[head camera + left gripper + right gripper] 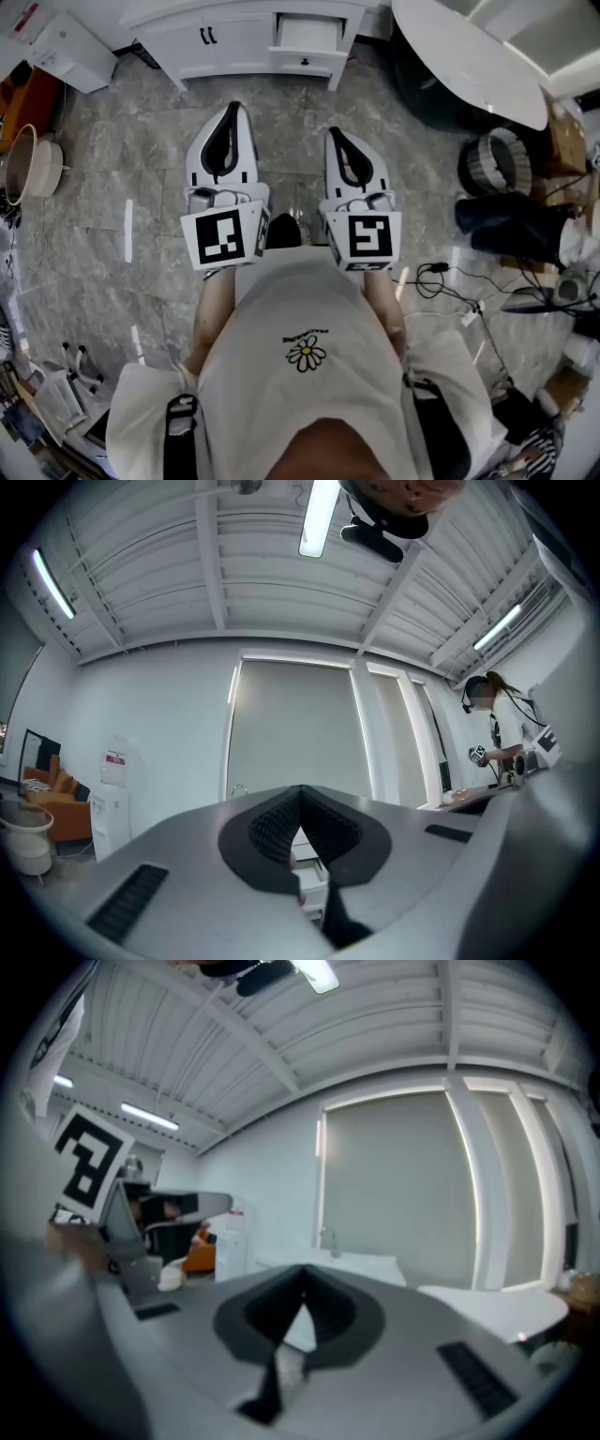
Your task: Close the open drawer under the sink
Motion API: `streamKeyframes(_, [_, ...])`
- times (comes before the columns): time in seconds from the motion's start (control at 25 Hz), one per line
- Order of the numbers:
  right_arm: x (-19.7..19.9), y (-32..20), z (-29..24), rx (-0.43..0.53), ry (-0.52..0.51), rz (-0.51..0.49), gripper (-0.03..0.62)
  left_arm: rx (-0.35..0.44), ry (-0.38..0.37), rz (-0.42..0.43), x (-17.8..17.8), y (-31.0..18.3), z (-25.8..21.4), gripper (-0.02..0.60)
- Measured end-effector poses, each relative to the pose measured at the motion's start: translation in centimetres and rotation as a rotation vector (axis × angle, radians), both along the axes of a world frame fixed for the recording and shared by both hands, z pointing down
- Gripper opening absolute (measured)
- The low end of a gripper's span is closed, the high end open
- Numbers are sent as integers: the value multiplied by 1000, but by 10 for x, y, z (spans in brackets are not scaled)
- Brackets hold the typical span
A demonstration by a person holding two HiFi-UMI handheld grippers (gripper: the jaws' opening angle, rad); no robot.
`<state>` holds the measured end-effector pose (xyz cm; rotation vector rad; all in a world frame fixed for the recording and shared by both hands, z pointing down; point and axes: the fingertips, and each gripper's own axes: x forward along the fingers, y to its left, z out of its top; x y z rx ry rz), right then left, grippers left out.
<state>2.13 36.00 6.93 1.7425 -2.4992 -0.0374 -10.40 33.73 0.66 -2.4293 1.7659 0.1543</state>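
**Drawer open, both grippers empty**

White cabinet (230, 47) stands across the stone floor. The open drawer (307, 33) juts from the cabinet's right-hand part and looks empty. Likely light, rigid, sliding on runners. Best pushed flat on the front panel, around the small dark knob (304, 62). Left gripper (233, 107) and right gripper (334, 132) are well short of the cabinet, jaws pressed together, holding nothing.

Even bright light is given by ceiling tubes (317, 517), streaky glare is thrown on the floor (128, 230), shadows are kept soft, fisheye bending and black corners are seen in gripper views, right one blurred.
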Motion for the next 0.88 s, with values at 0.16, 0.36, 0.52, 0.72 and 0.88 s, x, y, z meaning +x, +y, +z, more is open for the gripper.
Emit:
streamKeyframes(0.16, [4, 0, -10, 45, 54, -5, 29, 25, 13, 3, 6, -3, -4, 18])
streamKeyframes(0.36, [20, -7, -5, 28, 14, 19, 29, 31, 4, 12, 17, -11, -3, 18])
streamKeyframes(0.52, [30, -17, -4, 22, -4, 39, 29, 40, -6, 19, 21, -21, -3, 18])
streamKeyframes(0.72, [40, -27, -2, 24, -2, 76, 29, 20, 8, 31, 24, -42, 3, 18])
streamKeyframes(0.88, [47, -31, 1, 6, -9, 96, 29, 32, 0, 37, 27, -51, 3, 18])
